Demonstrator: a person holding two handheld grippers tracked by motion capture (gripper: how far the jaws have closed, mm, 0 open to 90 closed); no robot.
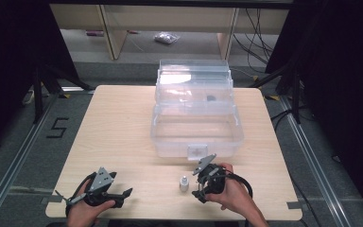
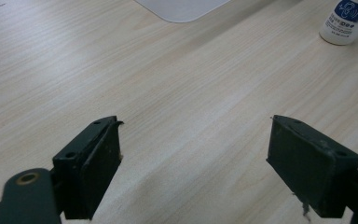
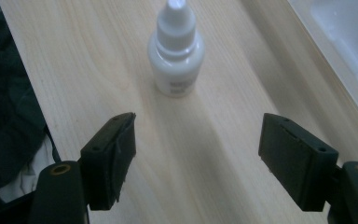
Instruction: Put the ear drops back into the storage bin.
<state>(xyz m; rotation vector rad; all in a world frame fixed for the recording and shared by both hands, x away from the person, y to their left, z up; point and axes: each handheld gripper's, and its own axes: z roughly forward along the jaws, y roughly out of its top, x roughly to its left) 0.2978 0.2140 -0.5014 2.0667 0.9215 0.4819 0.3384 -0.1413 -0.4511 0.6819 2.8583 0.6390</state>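
Observation:
A small white dropper bottle point(image 1: 184, 183) stands upright on the wooden table point(image 1: 118, 137) near its front edge, between my two grippers. My right gripper point(image 1: 198, 188) sits just right of the bottle, open and pointing at it; in the right gripper view the bottle point(image 3: 175, 51) stands a short way beyond the empty jaws point(image 3: 196, 154). My left gripper point(image 1: 125, 194) rests at the front left, open, pointing right along the table. In the left gripper view its jaws point(image 2: 193, 161) hold nothing and the bottle point(image 2: 347, 21) shows at the top right.
A clear plastic storage box point(image 1: 196, 137) with its lid raised stands open at the middle back of the table; a small dark item lies in its upper tray. Its front latch faces my right gripper. Bare wood lies left of the box.

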